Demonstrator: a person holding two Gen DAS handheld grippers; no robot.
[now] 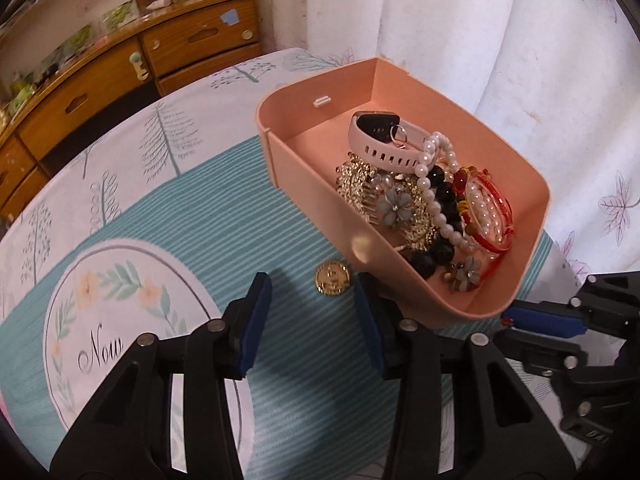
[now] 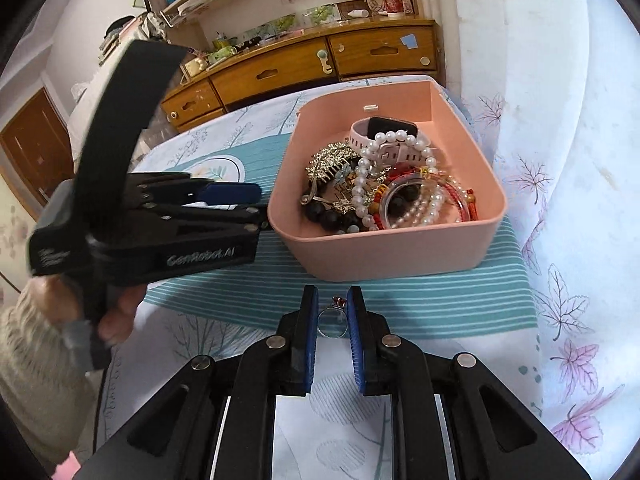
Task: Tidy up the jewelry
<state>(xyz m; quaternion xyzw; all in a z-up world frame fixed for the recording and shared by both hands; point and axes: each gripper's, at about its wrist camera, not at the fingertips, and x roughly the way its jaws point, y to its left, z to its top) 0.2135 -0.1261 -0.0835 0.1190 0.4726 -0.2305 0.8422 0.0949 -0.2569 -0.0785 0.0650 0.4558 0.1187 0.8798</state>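
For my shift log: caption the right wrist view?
Right gripper shut on a silver ring before the pink tray of jewelry; left gripper hovers alongside.

Dim, warm; edges warped, perhaps blurred.

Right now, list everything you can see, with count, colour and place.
box: one, pink, on the teal mat.
watch: one, pink strap, in the box.
pearl strand: one, white, in the box.
black beads: one string, in the box.
gold comb: one, in the box.
gold coin: one, on the mat beside the box.
ring: one, silver, red stone, between the right fingers.
left gripper: open, near the coin.
right gripper: closed on the ring.
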